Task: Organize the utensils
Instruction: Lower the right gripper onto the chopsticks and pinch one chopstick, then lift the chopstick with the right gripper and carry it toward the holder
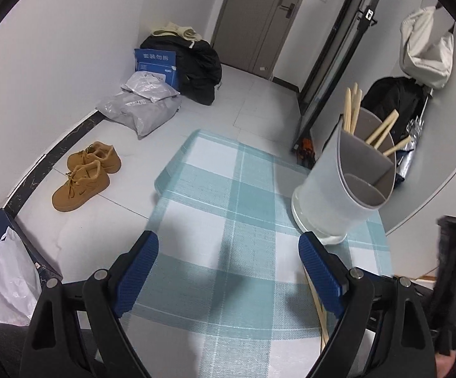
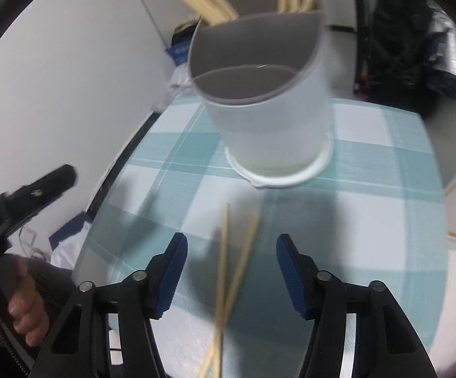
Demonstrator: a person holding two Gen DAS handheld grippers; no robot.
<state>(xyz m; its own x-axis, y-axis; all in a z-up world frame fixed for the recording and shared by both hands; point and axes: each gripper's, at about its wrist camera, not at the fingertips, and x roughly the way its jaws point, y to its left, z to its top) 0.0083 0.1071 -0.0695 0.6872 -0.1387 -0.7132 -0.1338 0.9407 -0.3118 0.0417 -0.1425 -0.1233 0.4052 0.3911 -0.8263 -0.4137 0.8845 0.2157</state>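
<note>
A white utensil holder (image 1: 338, 186) with grey inner dividers stands on a teal-and-white plaid cloth (image 1: 228, 208); it also shows in the right wrist view (image 2: 269, 113). Several wooden chopsticks (image 1: 354, 110) stand in its back compartments; its front compartment looks empty. Two loose chopsticks (image 2: 228, 271) lie crossed on the cloth (image 2: 369, 220), between and below the open jaws of my right gripper (image 2: 231, 252). My left gripper (image 1: 228, 249) is open and empty above the cloth, left of the holder. Chopstick ends (image 1: 317, 308) show by its right finger.
The table edge drops to a tiled floor with brown shoes (image 1: 84, 176), grey parcels (image 1: 143, 107), a blue box (image 1: 157, 63) and black bags (image 1: 196, 66). A white plastic bag (image 1: 4, 277) sits at lower left. A black backpack (image 2: 401, 47) lies beyond the table.
</note>
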